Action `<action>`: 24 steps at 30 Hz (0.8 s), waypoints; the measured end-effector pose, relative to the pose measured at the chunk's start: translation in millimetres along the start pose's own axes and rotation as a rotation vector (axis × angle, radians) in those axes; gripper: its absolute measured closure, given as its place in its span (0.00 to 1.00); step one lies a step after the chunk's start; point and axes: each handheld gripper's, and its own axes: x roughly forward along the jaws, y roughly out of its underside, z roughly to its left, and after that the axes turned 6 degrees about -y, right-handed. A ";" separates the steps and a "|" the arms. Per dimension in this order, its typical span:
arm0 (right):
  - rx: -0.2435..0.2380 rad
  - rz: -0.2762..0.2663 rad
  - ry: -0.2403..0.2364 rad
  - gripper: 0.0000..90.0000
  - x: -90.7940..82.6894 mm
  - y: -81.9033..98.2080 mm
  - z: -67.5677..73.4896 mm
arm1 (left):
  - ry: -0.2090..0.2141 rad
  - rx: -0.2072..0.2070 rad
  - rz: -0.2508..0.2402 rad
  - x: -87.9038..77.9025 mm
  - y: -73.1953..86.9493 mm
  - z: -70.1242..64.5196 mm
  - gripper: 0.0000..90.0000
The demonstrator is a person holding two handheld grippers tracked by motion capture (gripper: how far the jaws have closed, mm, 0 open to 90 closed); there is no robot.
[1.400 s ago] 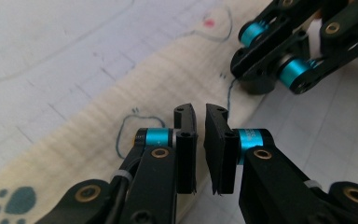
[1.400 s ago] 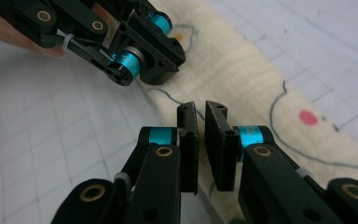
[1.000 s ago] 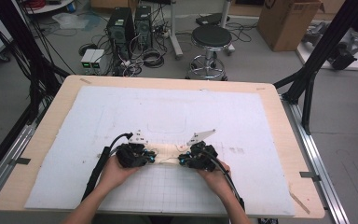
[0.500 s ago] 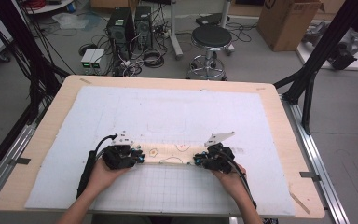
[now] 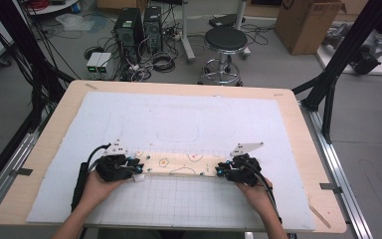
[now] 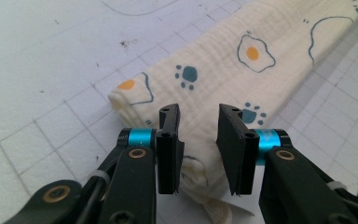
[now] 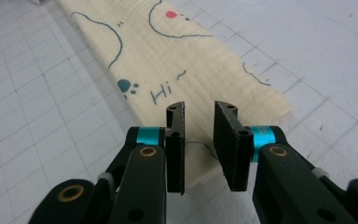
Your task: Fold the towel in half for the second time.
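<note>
Both hands have drawn apart since a second ago: the grippers sat close together at the middle of the counter then, and now they stand at the two ends of a cloth that lies stretched out as a long folded strip between them.

From the high view, the left gripper sits at the strip's left end and the right gripper at its right end, each held by a hand coming in from the bottom edge. The cloth lies flat on the white mat near the front of the counter. The fingertips are too small here to tell how they stand, and the forearms are cut off by the frame.

Along the left gripper, the fingers stand apart, having just been opening, with the cloth's rumpled end lying between and under them; the pads do not press it. The lower corner of the cloth is hidden behind the gripper's body.

Along the right gripper, the fingers are likewise apart and have just been opening, over the flat end of the cloth, which bears a paw print and the word "Hi". Its near edge is covered by the fingers.
</note>
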 end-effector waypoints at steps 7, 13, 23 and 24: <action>-0.017 -0.014 0.011 0.79 -1.7 8.4 -0.9 | -0.008 0.018 -0.008 0.7 3.5 -0.6 0.77; -0.026 -0.024 0.012 0.75 -1.1 7.1 -0.9 | -0.020 0.009 -0.028 -1.7 2.4 -2.2 0.74; 0.066 -0.104 0.072 0.63 -13.8 -13.5 -19.9 | -0.064 -0.171 -0.104 -2.1 -13.0 24.2 0.61; 0.090 -0.108 0.074 0.63 -13.8 -14.0 -23.9 | -0.060 -0.189 -0.098 0.4 -13.3 27.5 0.60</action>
